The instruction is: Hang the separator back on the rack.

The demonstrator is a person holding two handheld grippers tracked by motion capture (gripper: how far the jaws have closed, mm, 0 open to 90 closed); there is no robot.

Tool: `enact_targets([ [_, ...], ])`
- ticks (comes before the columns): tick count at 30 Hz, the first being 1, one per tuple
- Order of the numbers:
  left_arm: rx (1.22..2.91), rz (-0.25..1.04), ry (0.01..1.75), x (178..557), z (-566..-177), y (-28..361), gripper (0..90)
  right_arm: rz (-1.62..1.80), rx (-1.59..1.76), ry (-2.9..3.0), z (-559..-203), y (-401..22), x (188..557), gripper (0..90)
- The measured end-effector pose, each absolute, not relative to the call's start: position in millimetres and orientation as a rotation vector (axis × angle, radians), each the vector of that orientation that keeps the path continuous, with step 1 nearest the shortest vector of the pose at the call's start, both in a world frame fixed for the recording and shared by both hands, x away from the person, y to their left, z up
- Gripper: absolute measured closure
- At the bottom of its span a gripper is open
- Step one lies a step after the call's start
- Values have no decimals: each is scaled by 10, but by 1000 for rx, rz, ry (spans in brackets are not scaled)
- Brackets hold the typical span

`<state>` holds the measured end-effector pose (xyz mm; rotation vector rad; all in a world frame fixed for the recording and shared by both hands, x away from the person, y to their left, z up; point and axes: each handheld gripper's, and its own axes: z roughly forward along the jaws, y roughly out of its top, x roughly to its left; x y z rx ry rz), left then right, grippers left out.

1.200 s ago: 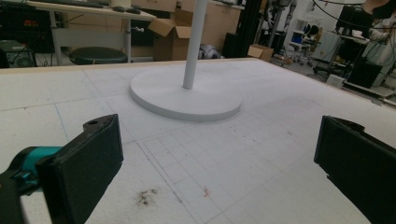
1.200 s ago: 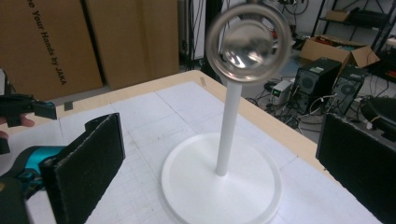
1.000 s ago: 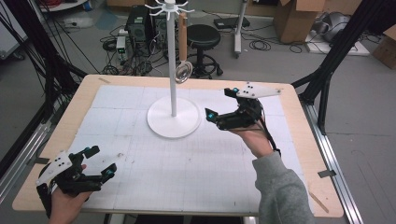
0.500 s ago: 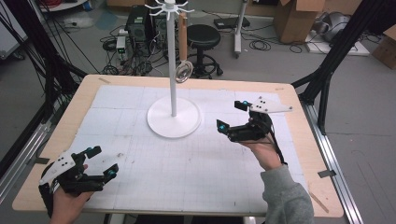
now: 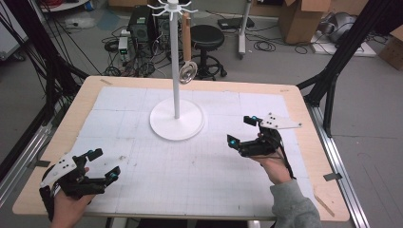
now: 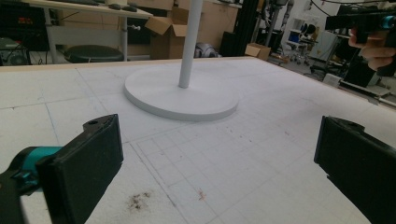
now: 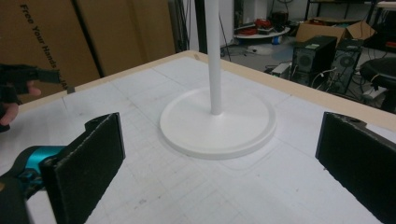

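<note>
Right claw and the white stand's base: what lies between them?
Nothing: the high view shows bare white gridded mat between the right claw and the stand base. The right gripper view agrees.

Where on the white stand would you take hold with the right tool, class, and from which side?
Probably the pole, low down, just above the round base. It stands upright and is slim enough for the wide-open jaws, while the base is flat and too broad to span. Bring the right tool in level from the stand's right, where it already faces the pole. The small metal disc hangs higher up, clear of that grip.
</note>
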<state>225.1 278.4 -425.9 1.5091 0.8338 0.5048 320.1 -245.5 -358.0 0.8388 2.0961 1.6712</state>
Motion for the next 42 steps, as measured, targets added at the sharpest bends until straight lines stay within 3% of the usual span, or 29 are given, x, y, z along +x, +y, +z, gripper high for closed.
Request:
enact_targets([
  [42, 1521, 496, 815, 2348, -4273, 2721, 18, 1675, 976, 1980, -4055, -3302, 2709, 6],
])
